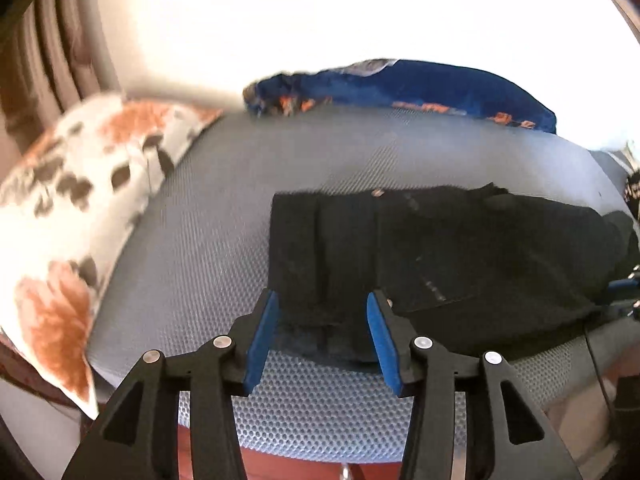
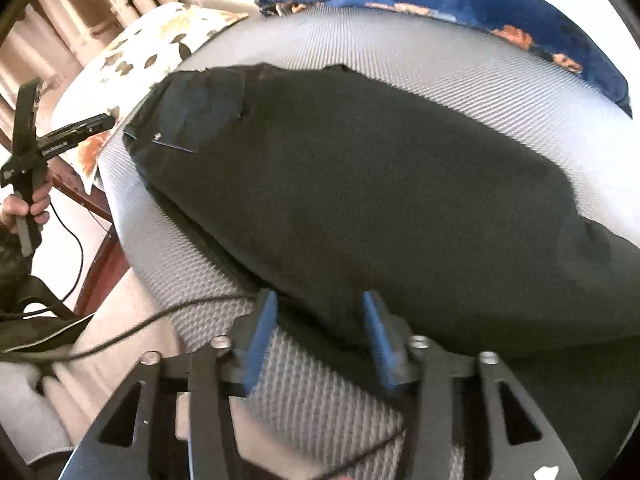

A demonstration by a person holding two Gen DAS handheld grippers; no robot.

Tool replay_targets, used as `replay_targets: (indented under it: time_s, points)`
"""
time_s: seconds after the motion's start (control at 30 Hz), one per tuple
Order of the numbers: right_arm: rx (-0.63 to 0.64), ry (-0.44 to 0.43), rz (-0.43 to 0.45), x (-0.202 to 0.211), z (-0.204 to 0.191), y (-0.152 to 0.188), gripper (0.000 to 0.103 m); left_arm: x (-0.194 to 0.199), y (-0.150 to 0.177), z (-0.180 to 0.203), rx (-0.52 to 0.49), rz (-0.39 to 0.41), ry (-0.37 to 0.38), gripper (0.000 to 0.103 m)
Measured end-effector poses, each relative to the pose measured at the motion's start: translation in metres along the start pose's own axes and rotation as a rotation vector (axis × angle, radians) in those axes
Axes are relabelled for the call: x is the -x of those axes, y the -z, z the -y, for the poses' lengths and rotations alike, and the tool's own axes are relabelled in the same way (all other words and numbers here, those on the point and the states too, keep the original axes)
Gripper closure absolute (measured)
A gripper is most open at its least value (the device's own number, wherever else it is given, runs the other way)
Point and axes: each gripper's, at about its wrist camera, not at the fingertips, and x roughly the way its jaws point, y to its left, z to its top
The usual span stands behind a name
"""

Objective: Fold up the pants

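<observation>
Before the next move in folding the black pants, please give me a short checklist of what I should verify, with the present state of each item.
1. Left gripper open: ok, jaws stand apart with the pants edge between them.
2. Right gripper open: ok, jaws apart at the near edge of the pants.
3. Cloth actually touched by the blue pads: cannot tell.
4. Pants lying flat on the grey mesh mattress: ok, mostly flat, some creases.
5. Cable away from the right gripper: not ok, it runs close beside it.
6. Patterned pillow and blue blanket clear of the pants: ok.
</observation>
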Motion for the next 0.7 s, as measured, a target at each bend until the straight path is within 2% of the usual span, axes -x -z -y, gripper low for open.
replay_targets:
  time_s: [0.13,0.3,0.43,0.57,0.7]
  points:
    - [-0.083,-0.036,0.072,0.041,0.016,0.019,0.058,0.011,0.004,0.048,-0.165,0.05,0.073,0.055]
    - [-0.244,0.035,0.153,0.085,0.062,0.051,0.057,0.003,0.011,0.117,-0.325,0.034,0.244,0.055]
    - [-0.441,0.01,0.238,0.112,0.108,0.082,0.057,-0.007,0.017,0.171,-0.413,0.007,0.352,0.055]
    - [-0.639,-0.039,0.312,0.118,0.15,0.102,0.058,-0.015,0.027,0.222,-0.505,-0.016,0.419,0.055]
    - [-0.828,-0.103,0.369,0.106,0.194,0.119,0.058,-0.02,0.035,0.256,-0.576,-0.02,0.445,0.055]
